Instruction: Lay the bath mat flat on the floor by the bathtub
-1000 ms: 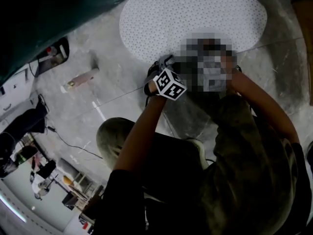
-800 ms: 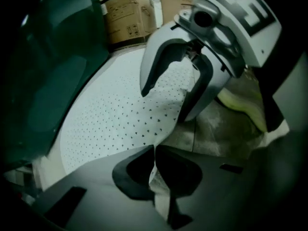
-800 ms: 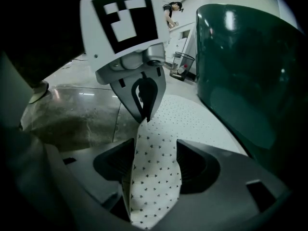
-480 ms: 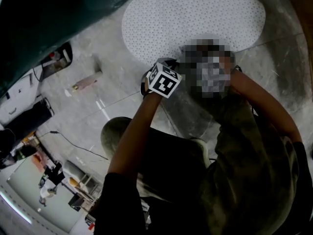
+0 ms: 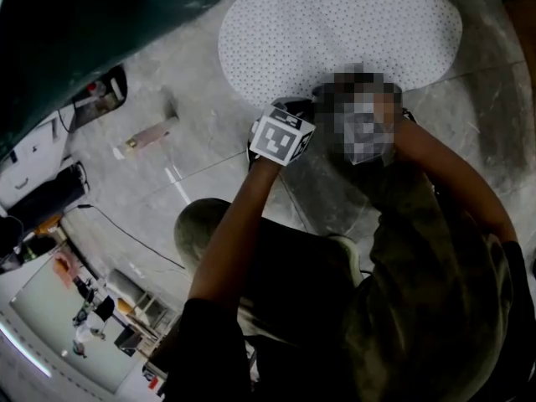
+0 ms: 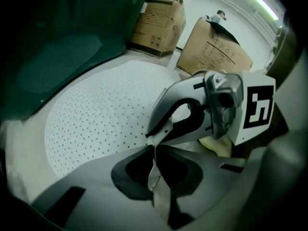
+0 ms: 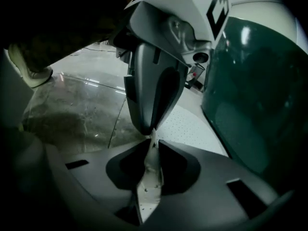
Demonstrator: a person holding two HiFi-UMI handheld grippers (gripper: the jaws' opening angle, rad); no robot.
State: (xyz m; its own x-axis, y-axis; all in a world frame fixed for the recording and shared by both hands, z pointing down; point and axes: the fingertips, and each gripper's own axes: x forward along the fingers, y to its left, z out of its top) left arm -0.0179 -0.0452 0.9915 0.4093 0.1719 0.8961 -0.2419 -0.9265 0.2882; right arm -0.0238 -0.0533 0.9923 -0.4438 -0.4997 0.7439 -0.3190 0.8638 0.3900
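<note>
The white oval bath mat (image 5: 335,32), dotted with small holes, lies on the pale floor beside the dark green bathtub (image 5: 75,23). My left gripper (image 6: 155,150) is shut on the mat's near edge, a thin fold of which runs between its jaws. Its marker cube (image 5: 282,136) shows in the head view. My right gripper (image 7: 151,146) has just been closing and pinches the same edge right beside the left one, tip to tip. In the head view a mosaic patch hides the right gripper.
Two cardboard boxes (image 6: 159,18) (image 6: 214,44) stand beyond the mat's far end. A small tube-like object (image 5: 151,134) and a cable (image 5: 126,233) lie on the floor to the left. The person's shoe (image 7: 29,66) rests on the polished floor behind the grippers.
The left gripper has rolled, turning its marker cube, and moved slightly up towards the mat's edge. The mat has shifted a little right in the head view.
</note>
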